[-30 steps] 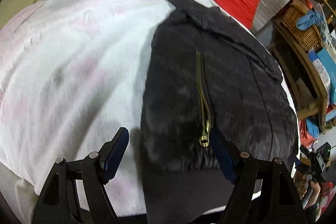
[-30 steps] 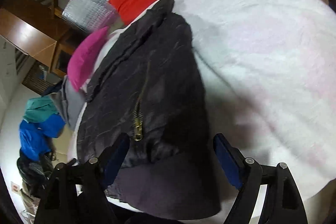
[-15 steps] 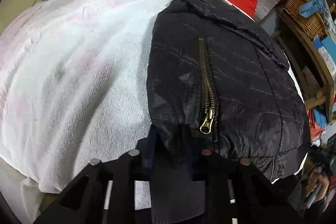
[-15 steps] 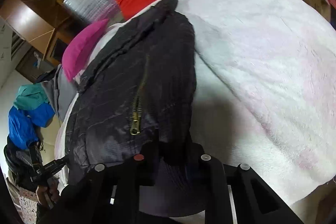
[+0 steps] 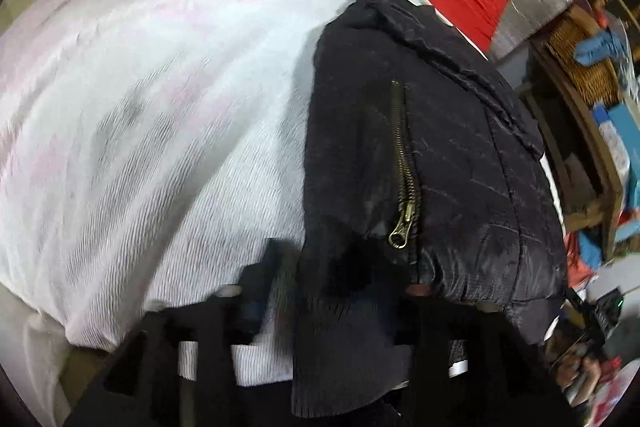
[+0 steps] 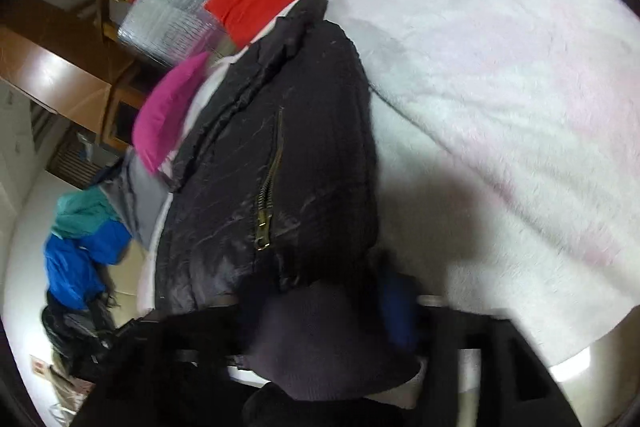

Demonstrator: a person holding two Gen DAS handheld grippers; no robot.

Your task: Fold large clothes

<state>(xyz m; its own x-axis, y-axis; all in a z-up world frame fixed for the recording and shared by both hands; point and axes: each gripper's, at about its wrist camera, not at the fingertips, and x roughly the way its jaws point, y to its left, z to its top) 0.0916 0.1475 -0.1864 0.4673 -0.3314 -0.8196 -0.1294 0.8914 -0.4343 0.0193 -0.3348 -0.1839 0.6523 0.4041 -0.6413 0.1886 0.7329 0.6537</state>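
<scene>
Jaws blurred, astride jacket (image 5: 440, 163) hem

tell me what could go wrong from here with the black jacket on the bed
1. Both tools' jaws have just been opening with the ribbed hem between them. The left tool and right tool may let it drop before it lies flat.
2. The puffy jacket could bulge or unfold again.
3. The brass zipper pull sits close to the left tool and might snag.
</scene>
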